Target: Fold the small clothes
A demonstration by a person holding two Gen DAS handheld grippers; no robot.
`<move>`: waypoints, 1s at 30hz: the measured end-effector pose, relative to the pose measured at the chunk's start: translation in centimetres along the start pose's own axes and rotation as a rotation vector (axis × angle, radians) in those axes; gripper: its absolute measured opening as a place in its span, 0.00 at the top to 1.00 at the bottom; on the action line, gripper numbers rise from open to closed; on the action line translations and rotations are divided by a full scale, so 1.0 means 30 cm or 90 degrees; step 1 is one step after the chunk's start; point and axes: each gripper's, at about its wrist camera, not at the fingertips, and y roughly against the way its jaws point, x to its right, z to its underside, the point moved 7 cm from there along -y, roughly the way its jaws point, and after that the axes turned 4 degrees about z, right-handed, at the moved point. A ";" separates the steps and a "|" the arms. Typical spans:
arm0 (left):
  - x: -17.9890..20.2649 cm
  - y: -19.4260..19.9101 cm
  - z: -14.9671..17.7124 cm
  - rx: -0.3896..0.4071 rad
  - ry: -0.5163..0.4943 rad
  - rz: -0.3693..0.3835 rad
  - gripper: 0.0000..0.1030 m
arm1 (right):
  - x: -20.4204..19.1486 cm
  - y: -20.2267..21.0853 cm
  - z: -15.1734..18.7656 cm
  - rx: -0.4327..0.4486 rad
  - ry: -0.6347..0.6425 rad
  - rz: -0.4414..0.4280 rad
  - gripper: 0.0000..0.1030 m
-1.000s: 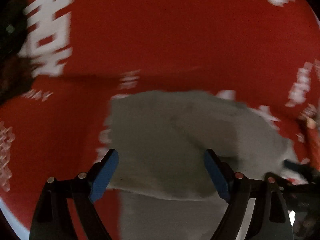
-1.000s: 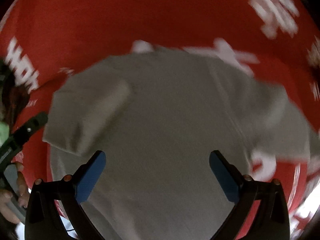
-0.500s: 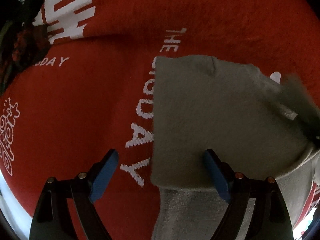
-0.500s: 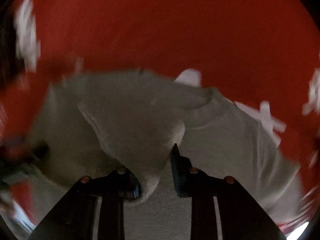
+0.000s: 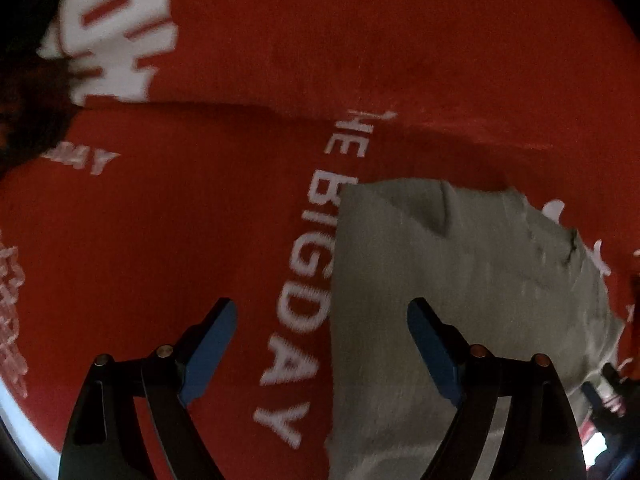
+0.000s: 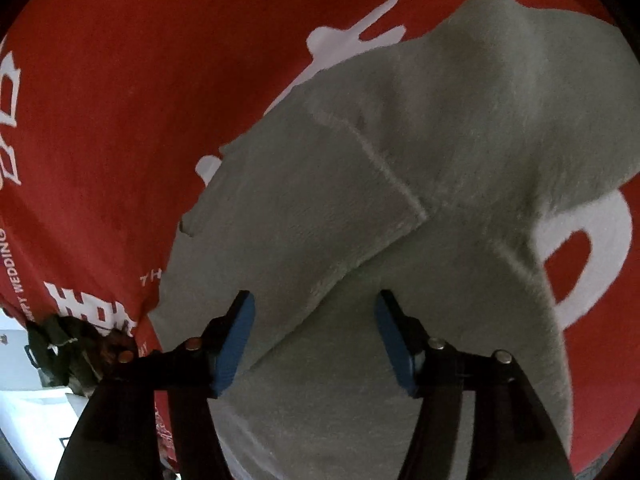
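One small grey knit garment (image 6: 400, 184) lies spread on a red cloth with white printed lettering (image 5: 200, 240) that covers the surface under it. In the right wrist view a flap of the grey fabric is folded over the body of the garment, its hemmed edge running on a slant from upper left down toward the space between the fingers. A second fold or sleeve bulges toward the upper right, and past it a large white printed shape on the red cloth shows.

The right gripper (image 6: 314, 332) hangs just over this folded flap, its blue-padded fingers (image 6: 234, 344) standing partly apart; they have just been opening, and the flap's corner lies below the gap without the pads pressing on it.

In the left wrist view the same garment (image 5: 440, 280) fills the lower right, its straight left edge running alongside the white words "THE BIG DAY". The left gripper (image 5: 322, 344) is spread wide and holds nothing, one blue finger over the bare red cloth, the other over the grey fabric, the garment's edge between them.

At the far left of both views a dark, crumpled thing (image 6: 68, 356) sits at the cloth's margin; I cannot tell what it is.
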 end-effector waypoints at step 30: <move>-0.023 -0.003 -0.088 0.014 -0.061 0.046 0.87 | 0.010 -0.042 -0.053 -0.016 0.034 0.034 0.64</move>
